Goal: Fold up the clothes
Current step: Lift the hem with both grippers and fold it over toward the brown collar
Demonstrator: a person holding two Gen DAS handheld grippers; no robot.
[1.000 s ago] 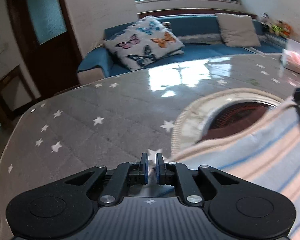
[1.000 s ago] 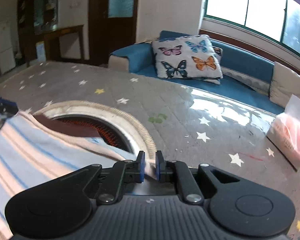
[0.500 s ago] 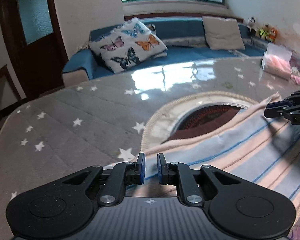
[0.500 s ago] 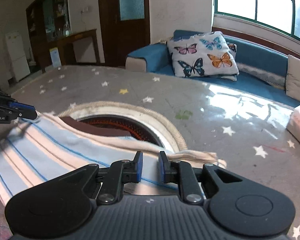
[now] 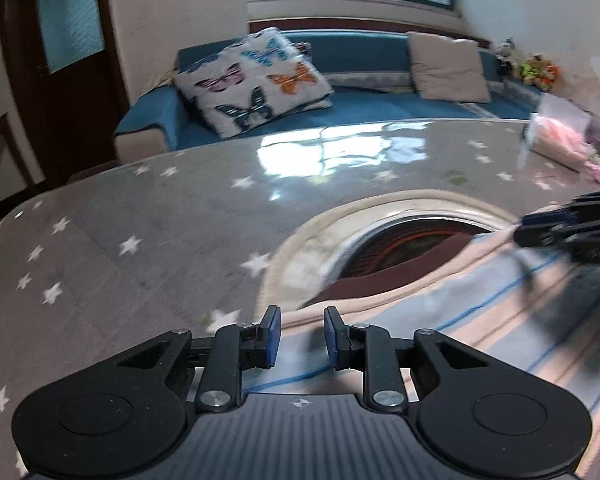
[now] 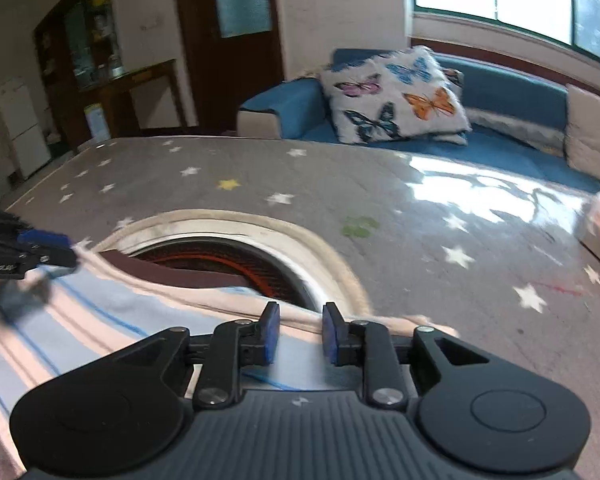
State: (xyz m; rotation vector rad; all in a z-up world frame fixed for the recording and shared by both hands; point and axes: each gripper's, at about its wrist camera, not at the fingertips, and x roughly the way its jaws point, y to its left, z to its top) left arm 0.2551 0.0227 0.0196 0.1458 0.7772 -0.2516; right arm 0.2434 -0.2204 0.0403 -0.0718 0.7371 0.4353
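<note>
Fingers [image 5: 274, 336] on our left gripper [image 5: 299, 335] have just been opening and now sit a little apart, pads clear of the cloth, with the folded edge of the striped garment [image 5: 480, 320] lying under the gap. Same deal on our right gripper [image 6: 298, 334]: fingers just eased apart, narrow gap, nothing pinched, hem right below. We've got the garment spread flat on the grey star-print tabletop [image 5: 160, 216], its far edge draped over the round opening [image 6: 228, 256] with the cream rim. Behind it there's a blue sofa [image 6: 512, 96] with a butterfly cushion [image 5: 256, 80].
</note>
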